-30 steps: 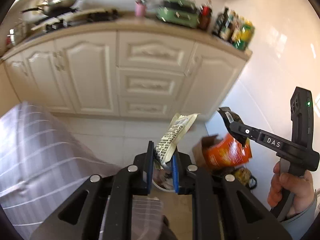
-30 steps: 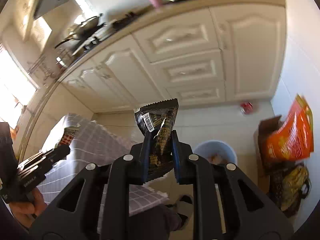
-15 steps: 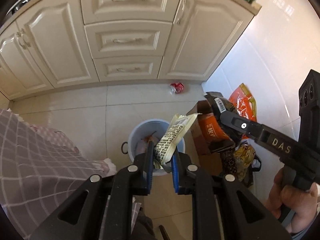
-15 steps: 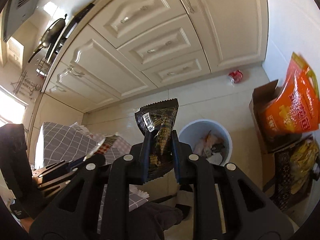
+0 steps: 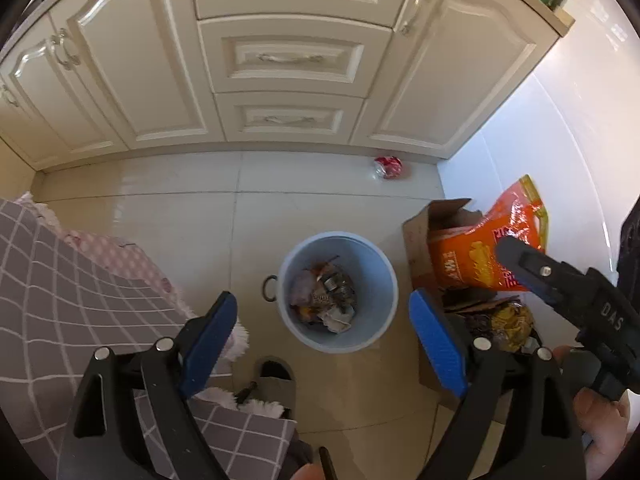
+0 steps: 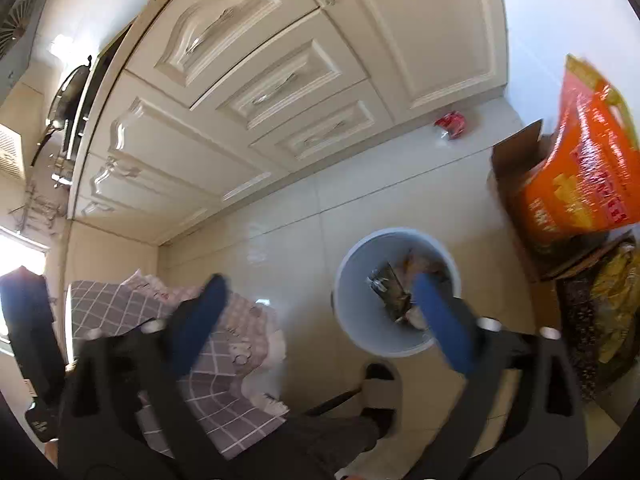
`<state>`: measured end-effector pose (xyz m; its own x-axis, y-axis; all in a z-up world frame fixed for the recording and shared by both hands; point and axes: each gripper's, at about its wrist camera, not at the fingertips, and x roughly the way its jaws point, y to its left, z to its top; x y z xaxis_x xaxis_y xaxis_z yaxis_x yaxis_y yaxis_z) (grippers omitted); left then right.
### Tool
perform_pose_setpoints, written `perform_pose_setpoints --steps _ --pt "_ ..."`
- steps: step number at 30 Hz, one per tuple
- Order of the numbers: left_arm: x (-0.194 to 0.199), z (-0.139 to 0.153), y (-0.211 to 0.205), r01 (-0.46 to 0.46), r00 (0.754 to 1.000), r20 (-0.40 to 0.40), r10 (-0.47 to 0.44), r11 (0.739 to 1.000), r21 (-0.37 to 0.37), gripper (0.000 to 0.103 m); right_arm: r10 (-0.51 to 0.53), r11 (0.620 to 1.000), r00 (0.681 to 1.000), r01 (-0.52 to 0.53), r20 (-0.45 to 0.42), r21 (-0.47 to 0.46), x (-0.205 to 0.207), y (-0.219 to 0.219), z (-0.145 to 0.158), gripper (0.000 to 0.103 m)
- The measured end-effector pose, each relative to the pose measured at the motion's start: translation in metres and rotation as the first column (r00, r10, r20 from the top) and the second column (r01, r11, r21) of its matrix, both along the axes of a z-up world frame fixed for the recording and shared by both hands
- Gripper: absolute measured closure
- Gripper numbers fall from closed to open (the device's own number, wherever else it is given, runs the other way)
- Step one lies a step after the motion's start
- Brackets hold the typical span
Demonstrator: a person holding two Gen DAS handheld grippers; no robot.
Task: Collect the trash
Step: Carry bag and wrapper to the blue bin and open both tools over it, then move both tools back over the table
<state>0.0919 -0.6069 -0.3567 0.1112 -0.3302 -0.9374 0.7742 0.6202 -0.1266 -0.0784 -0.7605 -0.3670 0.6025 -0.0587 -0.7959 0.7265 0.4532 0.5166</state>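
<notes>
Both tongs, left [image 5: 322,330] and right [image 6: 318,320], have just been opening, empty, above the bin [image 5: 380,276]; better to release low, centred over its mouth.

Glossy cream tiled floor [image 5: 192,240]. Round pale-blue plastic bin [image 5: 380,280] at centre; crumpled red wrapper [image 5: 388,167] at one o'clock; open brown cardboard box [image 5: 416,236] at three.

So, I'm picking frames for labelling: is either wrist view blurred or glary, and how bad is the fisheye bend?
Left wrist view: sharp; the blue bin and red wrapper read clearly, though cabinet edges bow strongly. Right wrist view: the right gripper and its fingers are smeared by motion, the orange bag is soft, and the window at the left edge is blown out.
</notes>
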Motion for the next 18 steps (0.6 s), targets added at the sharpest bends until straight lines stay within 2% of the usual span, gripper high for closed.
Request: perform_pose_setpoints --steps 11,18 --pt "-0.011 0.054 0.031 0.004 0.996 0.085 0.003 0.996 -0.086 0.012 0.003 0.999 1.000 -0.003 -0.007 -0.050 0.000 0.020 0.028 0.006" --pt "-0.017 0.083 0.055 0.001 0.993 0.115 0.015 0.990 -0.139 0.012 0.025 0.994 1.000 -0.024 0.009 -0.105 0.006 0.039 0.060 0.006"
